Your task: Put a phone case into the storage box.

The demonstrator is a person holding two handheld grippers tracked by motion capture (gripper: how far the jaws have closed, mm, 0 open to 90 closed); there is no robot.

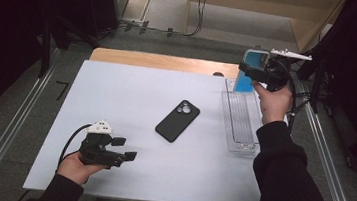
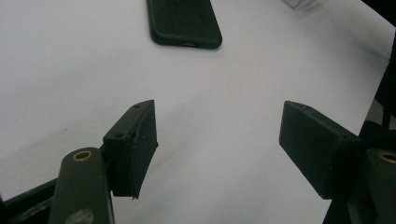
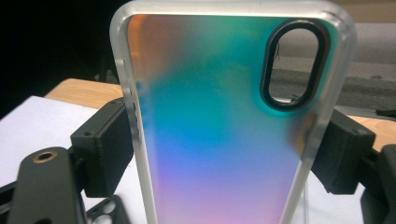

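The right tongs point(image 1: 251, 69) clenched the two long edges of an iridescent blue-green phone case with a frosted clear rim point(image 3: 224, 121), holding it upright above the far right corner of the white desk point(image 1: 131, 95), over the far end of a clear plastic tray point(image 1: 239, 132); the left tongs point(image 1: 126, 149) rested released near the desk's near left corner, nothing between their jaws. A black phone case with a camera cutout point(image 1: 178, 120) lay flat at the desk's middle.

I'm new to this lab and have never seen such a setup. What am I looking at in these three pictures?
A person sits at a white table with a hand-held gripper in each hand. The high view looks down from above; the other two pictures come from cameras riding on each gripper.

On the table lies a black phone, camera side up, beside a clear tray.

The right gripper has its fingers pressed on the edges of an iridescent phone case, lifted above the tray's far end. The left gripper rests near the table's front edge, open and empty.
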